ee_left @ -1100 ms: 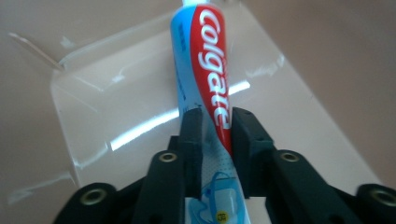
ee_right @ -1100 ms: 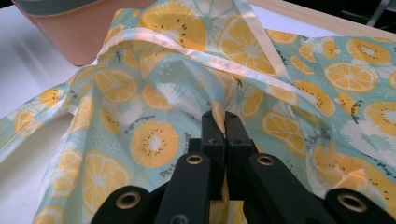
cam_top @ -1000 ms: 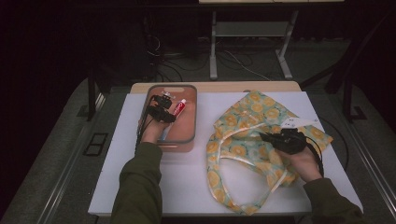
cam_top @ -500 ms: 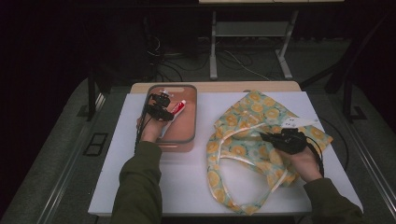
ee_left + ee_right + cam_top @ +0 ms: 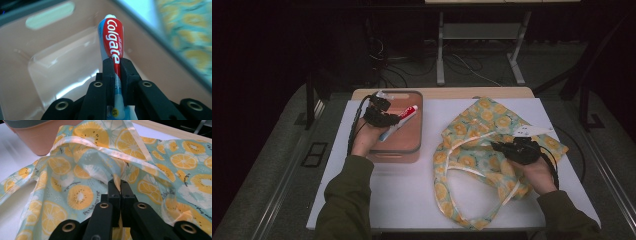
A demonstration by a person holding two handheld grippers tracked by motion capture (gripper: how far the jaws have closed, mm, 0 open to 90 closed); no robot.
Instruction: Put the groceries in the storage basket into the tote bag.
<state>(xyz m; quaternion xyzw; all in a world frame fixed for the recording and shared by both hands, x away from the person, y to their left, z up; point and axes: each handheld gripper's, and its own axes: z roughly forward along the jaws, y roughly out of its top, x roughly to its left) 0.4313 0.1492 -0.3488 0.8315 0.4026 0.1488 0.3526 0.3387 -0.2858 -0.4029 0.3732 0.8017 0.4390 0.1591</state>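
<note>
A red and white Colgate toothpaste tube is clamped between the jaws of my left gripper, held up inside the pink plastic bin. From above, the tube points right of my left gripper over the bin. A teal cloth bag printed with orange slices lies flat on the white table. My right gripper is shut on a fold of the bag near its opening, the jaws pinching a pale strip of fabric.
The pink bin's corner stands just beyond the bag in the right gripper view. A white tag or paper lies on the bag's far right. The white table has bare room at its front. Table legs and cables sit behind.
The left gripper has lifted the toothpaste tube slightly higher and rightward over the bin. The right gripper stays clamped on the bag.
</note>
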